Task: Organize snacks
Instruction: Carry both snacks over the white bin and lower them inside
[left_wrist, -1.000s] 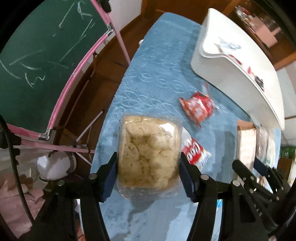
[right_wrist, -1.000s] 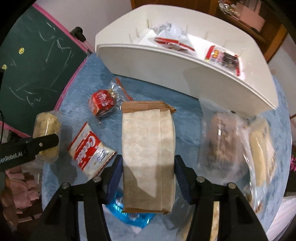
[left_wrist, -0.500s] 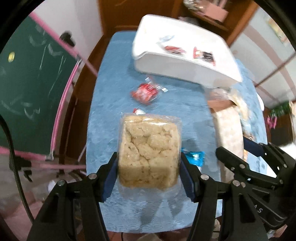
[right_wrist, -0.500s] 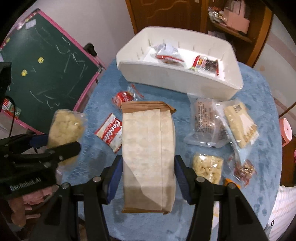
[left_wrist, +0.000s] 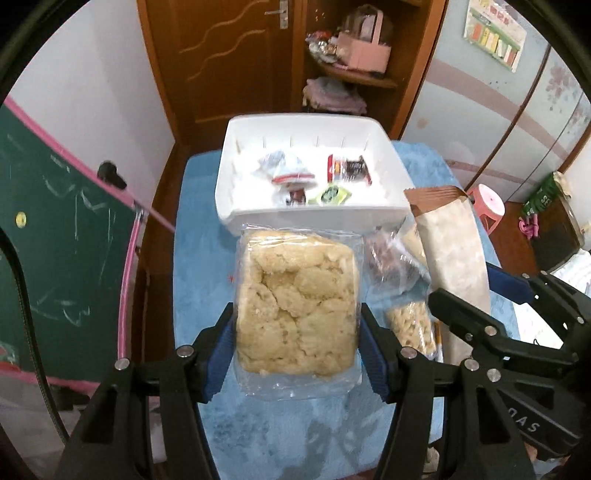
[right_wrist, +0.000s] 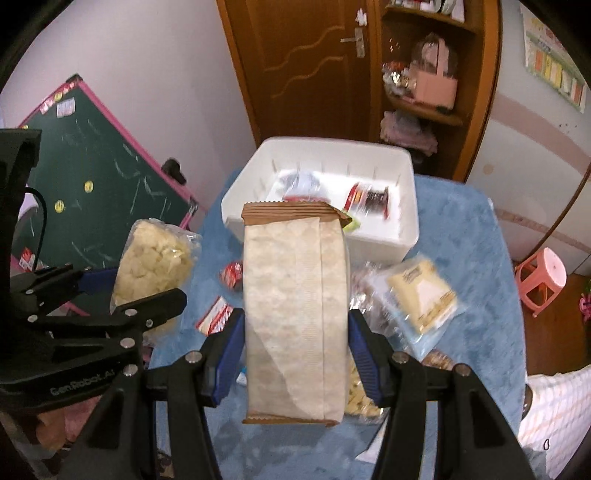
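**2 snack packs held above the desk**

A clear pack of pale cakes (left_wrist: 297, 306) is clamped in the left claw (left_wrist: 297, 354); a long paper-wrapped pack (right_wrist: 295, 314) is clamped in the right claw (right_wrist: 295, 354). Both are held near the white bin (left_wrist: 314, 218) on the blue desk (left_wrist: 199, 258).

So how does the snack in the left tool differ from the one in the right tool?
The left tool holds a clear pack of crumbly yellow pieces; its contents show. The right tool holds a paper-look bag with a brown sealed top; its contents are hidden. The clear pack is squat and squarish, the bag long and narrow. Both are clamped by their sides above the blue table, short of the white bin.
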